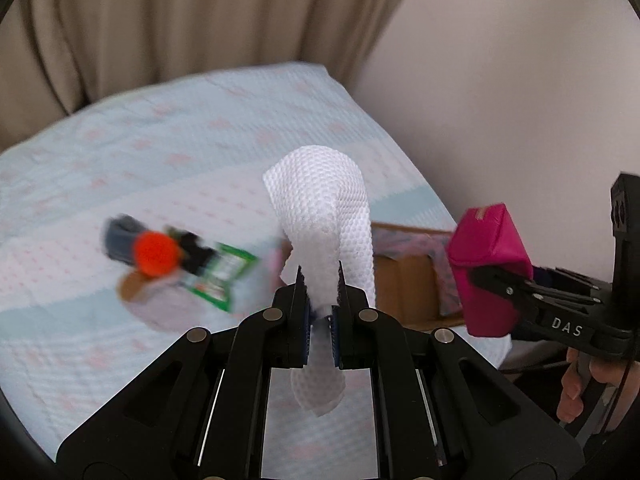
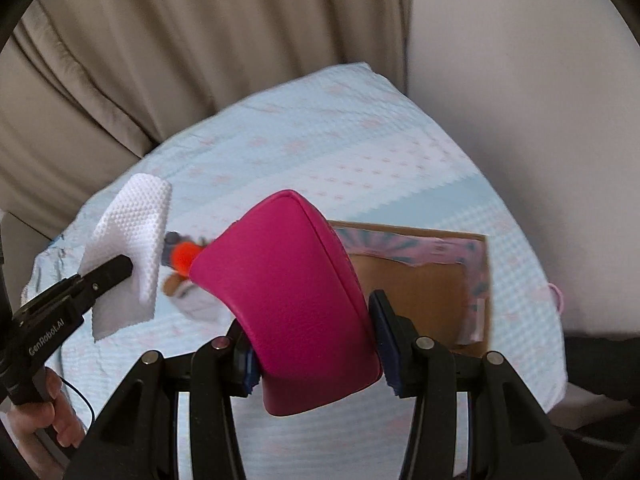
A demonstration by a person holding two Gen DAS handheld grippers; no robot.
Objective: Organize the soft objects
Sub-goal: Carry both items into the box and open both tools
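Observation:
My left gripper [image 1: 319, 276] is shut on a white textured cloth [image 1: 324, 200], held up above the bed; the cloth also shows in the right wrist view [image 2: 132, 232]. My right gripper [image 2: 312, 320] is shut on a magenta pouch [image 2: 288, 280], held above the bed near a cardboard box [image 2: 420, 292]. The pouch also shows in the left wrist view [image 1: 488, 264], with the box [image 1: 404, 276] behind it. A blurred pile with an orange ball [image 1: 156, 252], a grey item and a green-white packet [image 1: 224, 276] lies on the bed at left.
The bed has a light blue patterned cover [image 1: 160, 152]. Beige curtains [image 1: 180, 20] hang behind it and a plain wall [image 1: 520, 80] is at the right. The box holds a pink patterned fabric [image 2: 440, 248].

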